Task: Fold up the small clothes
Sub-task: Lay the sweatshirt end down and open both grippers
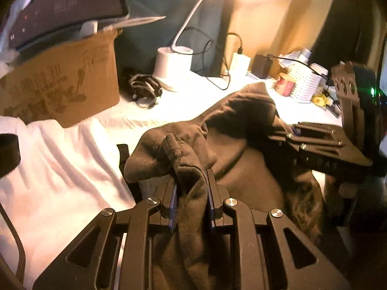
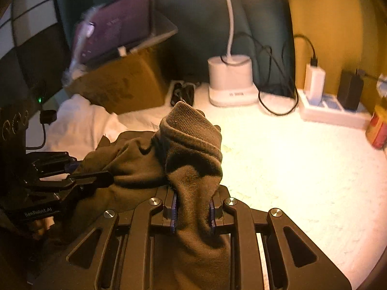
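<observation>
A dark brown knit garment [image 1: 229,145] is stretched between both grippers above the white-covered table [image 2: 302,169]. My left gripper [image 1: 192,198] is shut on a bunched fold of it, with cloth squeezed between the blue pads. My right gripper [image 2: 192,207] is likewise shut on a thick fold of the brown garment [image 2: 191,149], whose ribbed edge rises above the fingers. Each gripper shows in the other's view: the right gripper [image 1: 314,137] at the right, the left gripper [image 2: 72,171] at the left, both clamped on the cloth.
A cardboard box [image 1: 60,82] with a dark flat device on top stands at the back left. A white lamp base [image 2: 229,82], cables, a power strip [image 2: 331,111] with chargers, a red can [image 2: 377,130] and a white perforated holder [image 1: 304,82] line the back. White cloth [image 1: 55,159] lies at the left.
</observation>
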Available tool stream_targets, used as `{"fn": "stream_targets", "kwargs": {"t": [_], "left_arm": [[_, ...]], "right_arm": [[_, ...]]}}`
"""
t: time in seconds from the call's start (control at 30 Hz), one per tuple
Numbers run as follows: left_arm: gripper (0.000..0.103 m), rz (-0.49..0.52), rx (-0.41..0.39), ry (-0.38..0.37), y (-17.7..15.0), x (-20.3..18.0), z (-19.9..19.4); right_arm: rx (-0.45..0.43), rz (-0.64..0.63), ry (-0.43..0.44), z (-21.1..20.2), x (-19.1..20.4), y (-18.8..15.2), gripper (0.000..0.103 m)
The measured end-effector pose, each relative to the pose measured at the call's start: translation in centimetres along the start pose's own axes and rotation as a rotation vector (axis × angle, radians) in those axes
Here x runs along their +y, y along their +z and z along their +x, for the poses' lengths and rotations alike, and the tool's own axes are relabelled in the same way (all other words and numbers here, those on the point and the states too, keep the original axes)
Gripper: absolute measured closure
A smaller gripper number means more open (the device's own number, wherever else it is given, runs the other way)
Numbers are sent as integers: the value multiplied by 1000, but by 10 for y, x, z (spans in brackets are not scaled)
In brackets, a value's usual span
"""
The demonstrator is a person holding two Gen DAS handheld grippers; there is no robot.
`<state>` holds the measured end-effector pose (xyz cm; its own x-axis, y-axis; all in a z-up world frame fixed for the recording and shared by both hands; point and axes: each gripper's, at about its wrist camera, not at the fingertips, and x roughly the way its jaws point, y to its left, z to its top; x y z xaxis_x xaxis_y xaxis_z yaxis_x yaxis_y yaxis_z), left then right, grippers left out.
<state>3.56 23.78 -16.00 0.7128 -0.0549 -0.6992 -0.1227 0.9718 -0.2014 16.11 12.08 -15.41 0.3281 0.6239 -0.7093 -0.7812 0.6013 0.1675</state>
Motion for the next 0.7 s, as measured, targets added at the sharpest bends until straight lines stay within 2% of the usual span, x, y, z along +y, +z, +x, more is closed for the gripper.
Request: {"fn": "stream_targets", "kwargs": {"t": [0.1, 0.27, 0.33, 0.47, 0.6, 0.7], "left_arm": [[85, 0, 6, 51, 7, 5, 3], [85, -35, 43, 80, 16, 24, 20], [85, -34, 58, 86, 19, 27, 26], [83, -22, 76, 114, 23, 27, 33], [80, -5, 71, 150, 27, 27, 33], [80, 15, 62, 172, 29, 22, 27]], "right_arm": [[27, 40, -9, 8, -12, -3, 82], [33, 98, -42, 13, -30, -3, 61], [23, 120, -83, 8, -40, -3, 58], [10, 188, -170, 1, -67, -6, 57], [31, 252, -169, -1, -88, -9, 57], [18, 233, -197, -6, -86, -10, 57]]}}
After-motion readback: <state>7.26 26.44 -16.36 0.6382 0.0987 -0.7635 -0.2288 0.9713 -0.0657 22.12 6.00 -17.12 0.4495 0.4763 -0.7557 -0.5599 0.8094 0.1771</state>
